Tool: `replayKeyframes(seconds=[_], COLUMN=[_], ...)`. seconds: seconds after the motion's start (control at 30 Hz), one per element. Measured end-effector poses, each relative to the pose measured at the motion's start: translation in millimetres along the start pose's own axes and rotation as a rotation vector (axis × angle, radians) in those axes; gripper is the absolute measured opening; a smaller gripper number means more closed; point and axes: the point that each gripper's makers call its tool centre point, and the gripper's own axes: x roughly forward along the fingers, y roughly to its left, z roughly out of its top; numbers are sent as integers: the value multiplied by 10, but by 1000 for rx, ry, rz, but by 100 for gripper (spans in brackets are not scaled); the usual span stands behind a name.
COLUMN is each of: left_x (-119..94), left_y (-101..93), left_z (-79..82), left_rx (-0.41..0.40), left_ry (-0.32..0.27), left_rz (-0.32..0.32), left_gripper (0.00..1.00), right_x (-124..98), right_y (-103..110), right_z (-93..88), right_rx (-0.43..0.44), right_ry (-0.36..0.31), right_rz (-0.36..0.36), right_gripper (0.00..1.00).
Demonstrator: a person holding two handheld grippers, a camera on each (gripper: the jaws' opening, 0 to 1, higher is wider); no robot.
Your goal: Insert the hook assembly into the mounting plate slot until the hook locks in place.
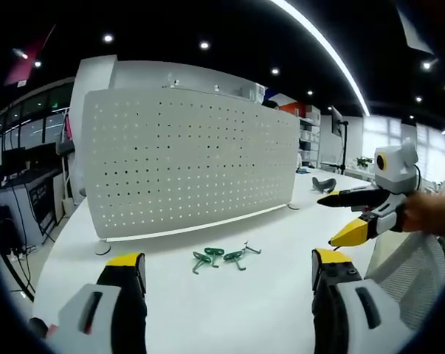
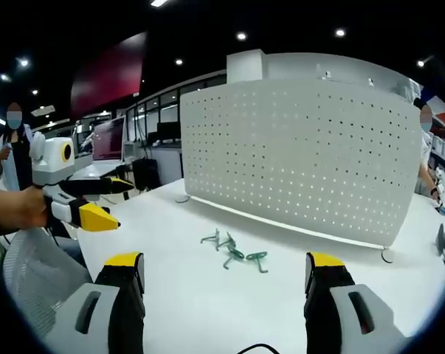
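Both grippers, left (image 1: 228,269) & right (image 2: 223,271), jaws spread wide, empty. Green hooks (image 1: 221,257) lie loose mid-frame on table (image 1: 244,310), just before white pegboard (image 1: 192,158). Risk: tangled hooks lifting together, or slipping out of frame when nudged.

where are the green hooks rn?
The green hooks lie loose on the white table, just in front of the upright pegboard. In both gripper views they sit between the open jaws, ungripped.
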Motion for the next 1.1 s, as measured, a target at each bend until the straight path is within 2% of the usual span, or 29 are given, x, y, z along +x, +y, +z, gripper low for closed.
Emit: replayKeyframes(seconds=[0.63, 1.1], left_x=[-20, -8], left_y=[-17, -43], left_z=[53, 110], left_rx=[2, 9], left_ry=[-11, -17], left_rz=[2, -4], left_gripper=[95, 94], right_x=[-25, -56], right_y=[8, -61], right_z=[41, 111], right_rx=[-4, -9], right_ry=[-7, -21], right_rz=[3, -8], right_gripper=[92, 91])
